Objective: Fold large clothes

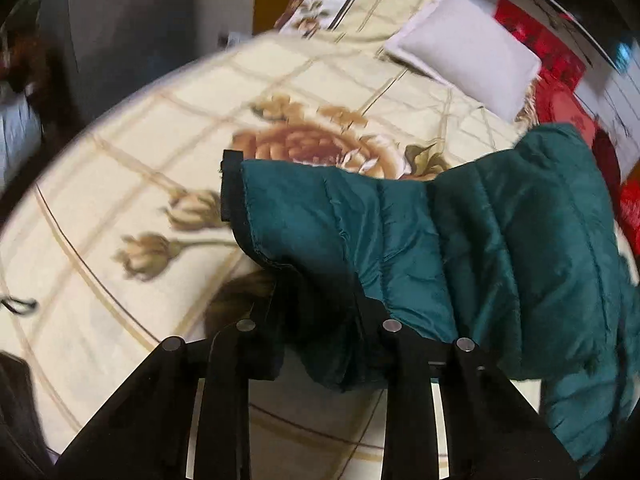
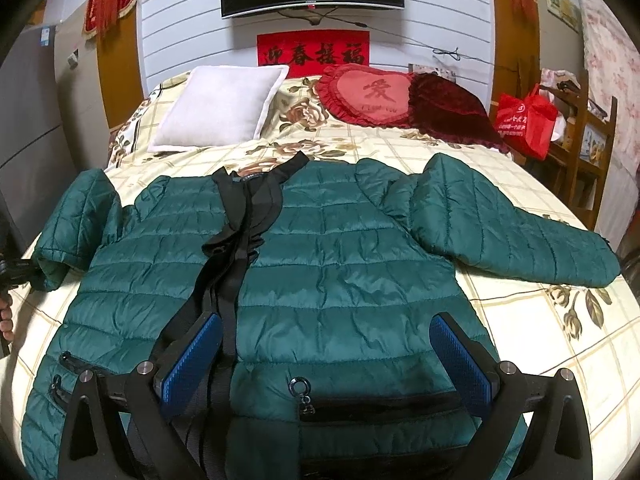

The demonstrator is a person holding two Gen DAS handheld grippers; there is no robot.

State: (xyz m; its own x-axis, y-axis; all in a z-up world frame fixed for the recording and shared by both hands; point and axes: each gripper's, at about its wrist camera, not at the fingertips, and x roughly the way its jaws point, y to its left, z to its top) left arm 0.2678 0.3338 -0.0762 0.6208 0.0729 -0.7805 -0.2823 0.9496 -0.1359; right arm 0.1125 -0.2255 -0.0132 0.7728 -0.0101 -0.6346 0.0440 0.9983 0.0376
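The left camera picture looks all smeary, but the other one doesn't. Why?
Left wrist view: motion blur smears the bedspread flowers and white pillow, while the left gripper holding the green jacket sleeve looks sharper. Right wrist view: crisp jacket, only fisheye bending at the edges.

The left gripper (image 1: 316, 300) is clamped on the sleeve (image 1: 460, 248), its fingers close together and mostly hidden under the cloth, so only their black linkage arms show. In the right wrist view it appears at the far left edge (image 2: 16, 270), with the person's fingertips (image 2: 6, 320) curled on its handle. The right gripper (image 2: 326, 356) hangs low over the jacket (image 2: 320, 272) with its fingers (image 2: 190, 360) spread wide, blue pads facing inward and nothing between them.
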